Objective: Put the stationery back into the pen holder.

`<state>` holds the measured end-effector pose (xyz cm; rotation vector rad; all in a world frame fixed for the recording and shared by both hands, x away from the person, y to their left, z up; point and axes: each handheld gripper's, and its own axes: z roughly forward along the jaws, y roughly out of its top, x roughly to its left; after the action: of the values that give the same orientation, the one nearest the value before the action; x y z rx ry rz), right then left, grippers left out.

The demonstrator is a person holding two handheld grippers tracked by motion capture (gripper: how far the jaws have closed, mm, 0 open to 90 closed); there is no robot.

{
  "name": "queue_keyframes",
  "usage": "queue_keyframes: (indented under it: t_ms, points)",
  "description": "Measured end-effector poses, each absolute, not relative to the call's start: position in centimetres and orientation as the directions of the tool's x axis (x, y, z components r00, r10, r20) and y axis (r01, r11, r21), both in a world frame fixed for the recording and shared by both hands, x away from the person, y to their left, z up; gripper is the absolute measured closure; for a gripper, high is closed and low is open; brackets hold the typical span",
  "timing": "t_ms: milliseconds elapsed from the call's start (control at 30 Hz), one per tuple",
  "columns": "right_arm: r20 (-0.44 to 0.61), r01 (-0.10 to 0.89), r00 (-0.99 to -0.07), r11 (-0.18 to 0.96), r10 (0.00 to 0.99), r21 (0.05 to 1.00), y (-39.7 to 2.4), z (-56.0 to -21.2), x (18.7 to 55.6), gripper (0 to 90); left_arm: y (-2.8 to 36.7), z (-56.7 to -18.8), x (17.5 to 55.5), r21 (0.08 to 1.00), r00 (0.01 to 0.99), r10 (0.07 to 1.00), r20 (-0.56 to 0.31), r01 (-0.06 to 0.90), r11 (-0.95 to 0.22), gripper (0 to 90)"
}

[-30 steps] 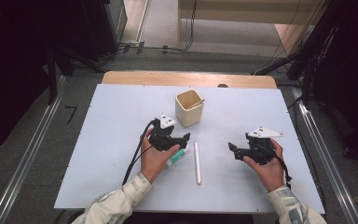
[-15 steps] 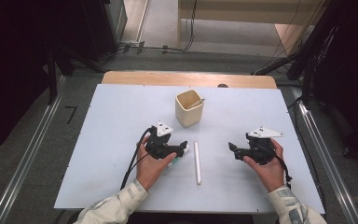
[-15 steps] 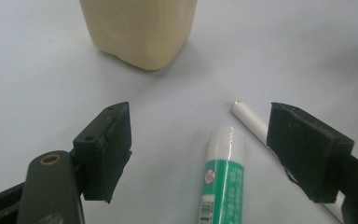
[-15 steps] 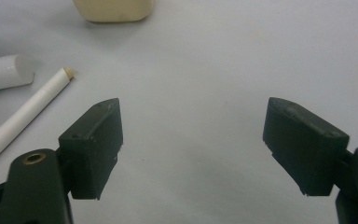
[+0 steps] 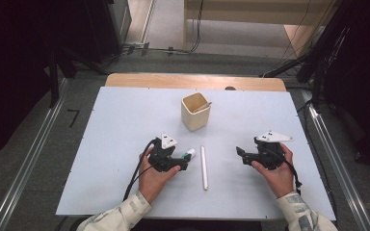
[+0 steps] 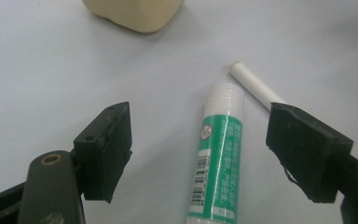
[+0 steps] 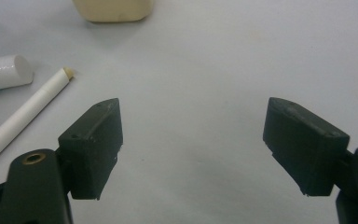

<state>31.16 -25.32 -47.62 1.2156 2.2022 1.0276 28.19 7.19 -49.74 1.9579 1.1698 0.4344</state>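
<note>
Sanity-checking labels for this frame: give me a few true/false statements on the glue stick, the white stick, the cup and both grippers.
1. The glue stick lies between the left gripper's open jaws, untouched. True.
2. The right gripper is shut on the white stick. False: its jaws are open with bare table between them.
3. The beige cup lies tipped over. False: it stands upright, with something leaning inside.
4. The white stick lies flat on the white board, between the two grippers. True.
</note>
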Motion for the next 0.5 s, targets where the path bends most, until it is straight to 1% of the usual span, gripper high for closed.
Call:
queue_keyframes:
  t_ms: [500]
  points:
    - [-0.013, 0.536, -0.530, 0.347, 0.848, 0.769, -25.3, -47.7, 31.2, 18.5, 6.5, -50.8, 28.1, 0.753, 0.537, 0.839, -0.084, 0.586, -0.300, 27.8]
